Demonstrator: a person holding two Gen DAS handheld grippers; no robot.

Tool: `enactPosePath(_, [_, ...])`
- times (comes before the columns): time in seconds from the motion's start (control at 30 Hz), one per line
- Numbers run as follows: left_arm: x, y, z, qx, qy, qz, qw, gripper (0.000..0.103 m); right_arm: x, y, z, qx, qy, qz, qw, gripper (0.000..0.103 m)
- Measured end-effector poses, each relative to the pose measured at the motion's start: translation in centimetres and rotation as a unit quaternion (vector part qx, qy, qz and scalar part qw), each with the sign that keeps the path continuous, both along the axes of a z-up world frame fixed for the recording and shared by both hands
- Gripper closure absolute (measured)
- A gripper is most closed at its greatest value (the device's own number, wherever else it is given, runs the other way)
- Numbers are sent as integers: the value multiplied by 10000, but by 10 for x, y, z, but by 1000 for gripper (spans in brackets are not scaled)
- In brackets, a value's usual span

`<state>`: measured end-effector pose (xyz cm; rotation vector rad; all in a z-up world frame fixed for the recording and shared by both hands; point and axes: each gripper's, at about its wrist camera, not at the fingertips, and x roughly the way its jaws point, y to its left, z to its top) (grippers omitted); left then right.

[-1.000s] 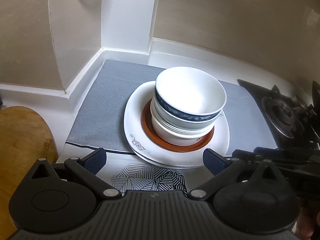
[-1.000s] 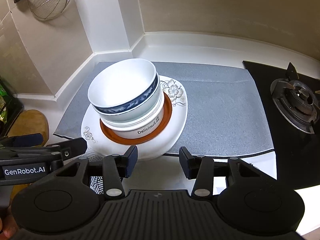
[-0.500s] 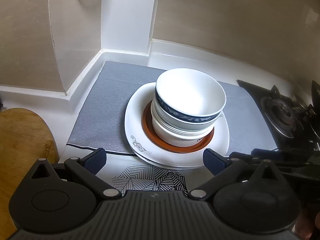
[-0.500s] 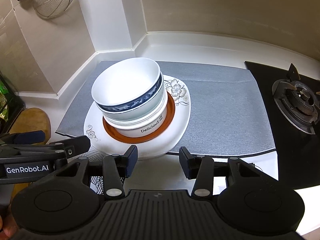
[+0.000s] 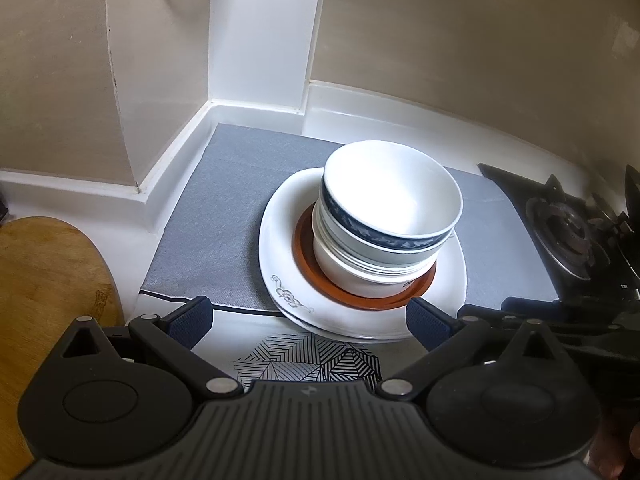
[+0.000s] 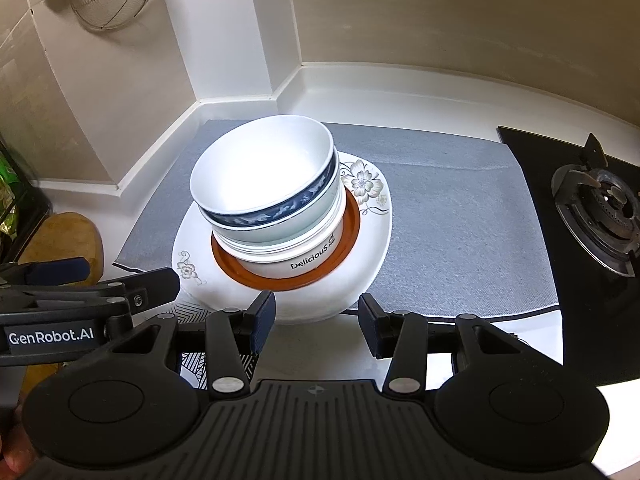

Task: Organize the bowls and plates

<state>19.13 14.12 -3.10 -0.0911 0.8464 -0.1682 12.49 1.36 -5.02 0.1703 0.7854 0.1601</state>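
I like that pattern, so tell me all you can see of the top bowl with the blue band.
The top bowl is glossy white inside, ceramic by its look, with a dark blue band of pale floral marks under its rim. It is empty and upright, tilted slightly, nested in the bowls stacked below it, which stand on an orange-rimmed plate over a large white flowered plate. No claw touches it.

Glossy glazed bowls [image 5: 390, 216]; matt, seemingly woven mat [image 5: 224, 216].
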Motion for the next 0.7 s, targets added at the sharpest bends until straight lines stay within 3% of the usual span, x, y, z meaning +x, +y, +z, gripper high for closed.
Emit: enactPosePath(0.7, [6, 8, -6, -45, 5, 110, 9999, 0, 11, 9, -6, -53, 128, 126, 9998, 55])
